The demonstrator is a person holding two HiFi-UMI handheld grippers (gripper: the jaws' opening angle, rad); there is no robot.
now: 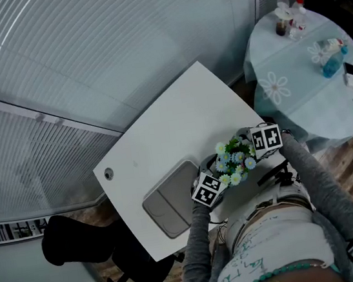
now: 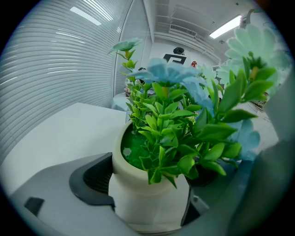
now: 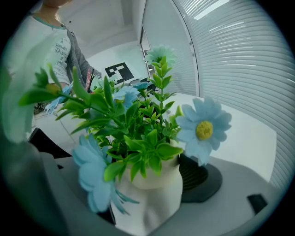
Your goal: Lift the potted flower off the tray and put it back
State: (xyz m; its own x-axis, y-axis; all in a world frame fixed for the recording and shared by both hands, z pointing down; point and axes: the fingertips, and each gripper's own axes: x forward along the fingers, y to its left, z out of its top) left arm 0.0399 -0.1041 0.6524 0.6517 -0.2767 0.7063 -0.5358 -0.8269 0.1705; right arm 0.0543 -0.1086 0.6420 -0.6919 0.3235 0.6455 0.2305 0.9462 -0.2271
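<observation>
My left hand-held gripper [image 2: 150, 198] and right hand-held gripper [image 3: 152, 203] both clamp the potted flower [image 1: 234, 156], at 2 o'clock from the tray [image 1: 166, 204].

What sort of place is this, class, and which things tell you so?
Probably an office or meeting room: slatted blinds along the wall, a white desk with a black office chair, and strip lights overhead.
</observation>
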